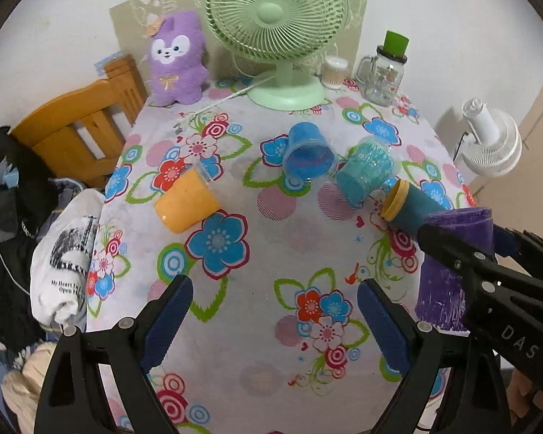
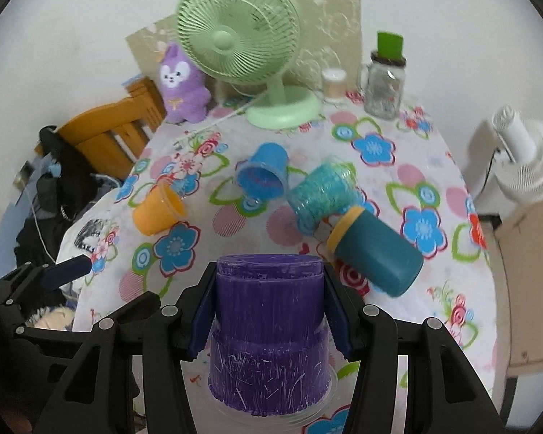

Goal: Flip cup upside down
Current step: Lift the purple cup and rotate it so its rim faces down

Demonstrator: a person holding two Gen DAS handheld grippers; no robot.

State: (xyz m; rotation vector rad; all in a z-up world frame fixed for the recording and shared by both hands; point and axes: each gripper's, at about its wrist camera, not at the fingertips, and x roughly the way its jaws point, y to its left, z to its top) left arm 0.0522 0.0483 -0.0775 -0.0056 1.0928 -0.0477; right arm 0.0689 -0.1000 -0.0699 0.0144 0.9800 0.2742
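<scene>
A purple cup (image 2: 268, 329) stands upside down on the floral tablecloth (image 2: 242, 249), wide rim down. My right gripper (image 2: 268, 311) is shut on the purple cup, a pad on each side of its upper part. In the left wrist view the purple cup (image 1: 449, 289) is at the right, held by the right gripper (image 1: 463, 249). My left gripper (image 1: 275, 322) is open and empty above the tablecloth (image 1: 271, 235). An orange cup (image 1: 186, 204), a blue cup (image 1: 307, 155), a teal patterned cup (image 1: 365, 170) and a dark teal cup with a yellow rim (image 1: 412, 209) lie on their sides.
A green fan (image 1: 277, 32), a purple plush toy (image 1: 177, 58), a glass jar with a green top (image 1: 383, 68) and a small container (image 1: 333, 70) stand at the table's far edge. A wooden chair (image 1: 79, 130) and clothes (image 1: 25, 217) are left. A white fan (image 1: 488, 141) is right.
</scene>
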